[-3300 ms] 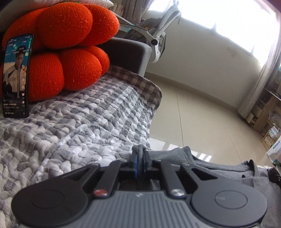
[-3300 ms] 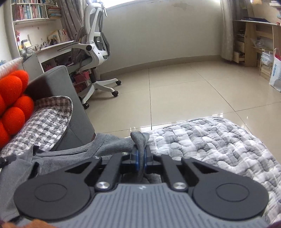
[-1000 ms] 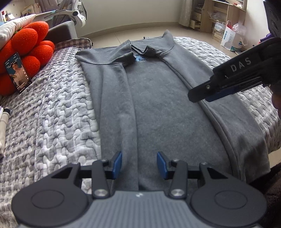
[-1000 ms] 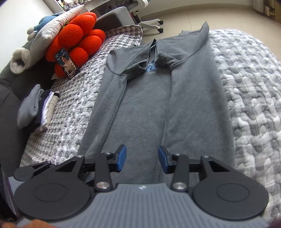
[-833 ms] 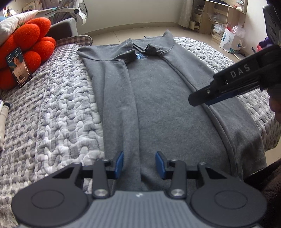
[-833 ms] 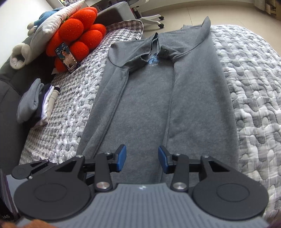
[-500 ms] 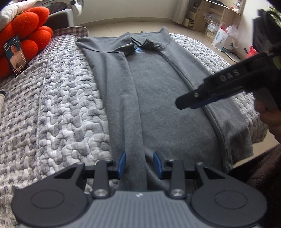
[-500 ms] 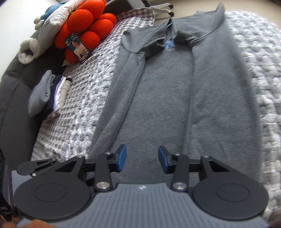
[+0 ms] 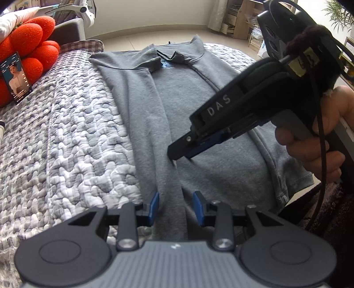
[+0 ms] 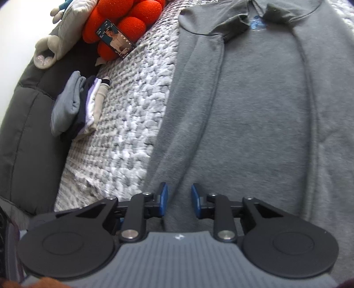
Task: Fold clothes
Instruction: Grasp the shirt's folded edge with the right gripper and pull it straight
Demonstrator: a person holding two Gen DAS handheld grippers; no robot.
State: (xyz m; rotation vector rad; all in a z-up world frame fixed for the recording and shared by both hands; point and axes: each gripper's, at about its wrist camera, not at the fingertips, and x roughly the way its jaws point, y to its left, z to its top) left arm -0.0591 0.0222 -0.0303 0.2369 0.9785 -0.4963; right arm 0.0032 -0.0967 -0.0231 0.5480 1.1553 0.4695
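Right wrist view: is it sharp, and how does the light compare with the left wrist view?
Right wrist view: the grey long-sleeved shirt and the grey-white quilted blanket are smeared by motion blur, straight edges bow, corners darken. Left wrist view: sharper, evenly daylit from the far side, with only a soft shadow under the right claw.

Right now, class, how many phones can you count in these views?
1: the phone leans against the red cushion at the quilt's far-left edge. Others may be hidden.
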